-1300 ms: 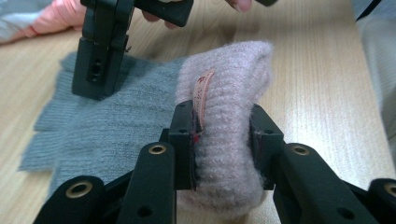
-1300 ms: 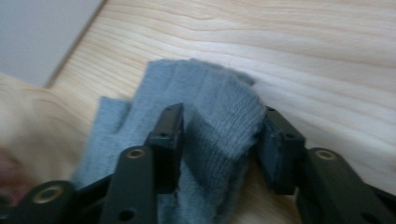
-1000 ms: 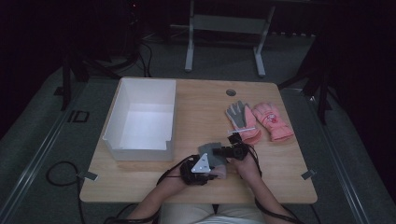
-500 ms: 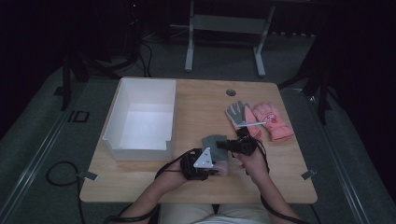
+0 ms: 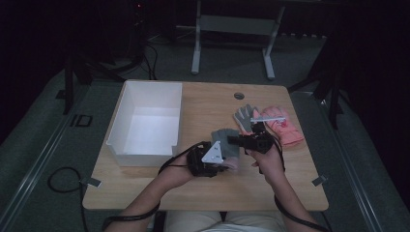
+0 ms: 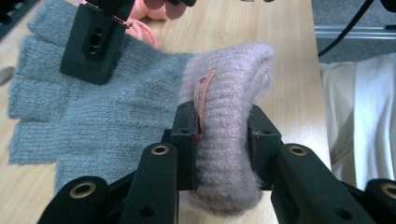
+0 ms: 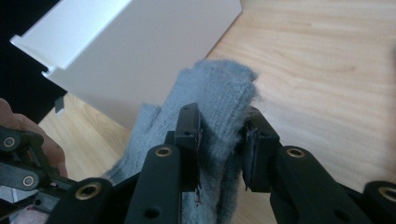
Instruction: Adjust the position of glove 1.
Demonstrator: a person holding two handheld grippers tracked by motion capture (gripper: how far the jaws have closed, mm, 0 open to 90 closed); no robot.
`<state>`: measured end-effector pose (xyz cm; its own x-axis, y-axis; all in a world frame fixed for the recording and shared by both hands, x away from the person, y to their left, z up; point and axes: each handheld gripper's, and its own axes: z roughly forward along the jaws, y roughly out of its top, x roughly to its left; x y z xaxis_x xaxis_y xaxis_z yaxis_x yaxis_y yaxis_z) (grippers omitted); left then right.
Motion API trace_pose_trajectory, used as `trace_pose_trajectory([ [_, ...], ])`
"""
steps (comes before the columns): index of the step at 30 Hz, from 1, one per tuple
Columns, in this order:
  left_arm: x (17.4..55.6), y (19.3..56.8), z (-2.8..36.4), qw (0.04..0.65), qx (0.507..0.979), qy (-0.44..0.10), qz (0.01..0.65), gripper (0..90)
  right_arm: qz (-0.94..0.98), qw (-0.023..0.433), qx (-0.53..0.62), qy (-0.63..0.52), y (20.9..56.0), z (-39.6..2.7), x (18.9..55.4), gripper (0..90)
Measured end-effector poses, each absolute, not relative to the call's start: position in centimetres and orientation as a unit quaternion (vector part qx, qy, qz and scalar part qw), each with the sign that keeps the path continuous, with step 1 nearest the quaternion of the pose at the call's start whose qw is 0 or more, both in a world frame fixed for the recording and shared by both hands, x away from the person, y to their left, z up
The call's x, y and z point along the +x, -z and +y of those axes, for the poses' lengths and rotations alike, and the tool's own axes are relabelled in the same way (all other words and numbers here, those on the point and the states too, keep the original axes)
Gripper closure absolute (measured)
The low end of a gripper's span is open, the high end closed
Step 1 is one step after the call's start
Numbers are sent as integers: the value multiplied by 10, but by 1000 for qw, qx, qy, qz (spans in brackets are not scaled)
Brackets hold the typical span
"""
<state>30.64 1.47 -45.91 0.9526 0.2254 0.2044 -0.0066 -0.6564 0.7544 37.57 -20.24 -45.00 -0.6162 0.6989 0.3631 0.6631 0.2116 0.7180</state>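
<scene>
The left tool (image 6: 219,144) is clamped on the pinkish knitted cuff (image 6: 229,116) of a grey glove (image 6: 102,112), with a small label standing up against one jaw. The cuff bulges between both jaws and above them. Beyond the cuff, the rest of the glove stretches away from this tool, its grey fingers spread out flat over the wooden surface (image 6: 280,42).

The right tool (image 7: 219,140) is clamped on the grey finger end of the same glove, the knit bunched between its jaws and sticking out past their tips. Ahead of this tool stands the side wall of a white box (image 7: 140,56).

In the high view the glove (image 5: 225,140) is held between the two tools, the left tool (image 5: 220,162) at its near end and the right tool (image 5: 237,141) just beside its far end. Beyond the right tool lie another grey glove (image 5: 244,116) and a pink glove (image 5: 283,126), touching each other. The white box (image 5: 145,121) sits to the far side of the left tool.
</scene>
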Motion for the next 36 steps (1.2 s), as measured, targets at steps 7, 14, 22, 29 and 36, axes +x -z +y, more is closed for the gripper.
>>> trace_pose_trajectory([
  [7, 311, 442, 21, 405, 901, -144, 54, 696, 778, 29, 430, -457, 436, -197, 378, 713],
  [14, 320, 426, 37, 407, 902, -139, 46, 696, 779, 37, 421, -462, 422, -185, 383, 713],
  [22, 330, 404, 56, 393, 906, -154, 41, 696, 779, 44, 410, -471, 403, -164, 392, 714],
  [29, 335, 387, 76, 381, 905, -186, 32, 694, 780, 53, 399, -479, 386, -141, 403, 715],
  [36, 338, 381, 90, 371, 906, -201, 40, 694, 785, 54, 390, -479, 377, -120, 412, 715],
])
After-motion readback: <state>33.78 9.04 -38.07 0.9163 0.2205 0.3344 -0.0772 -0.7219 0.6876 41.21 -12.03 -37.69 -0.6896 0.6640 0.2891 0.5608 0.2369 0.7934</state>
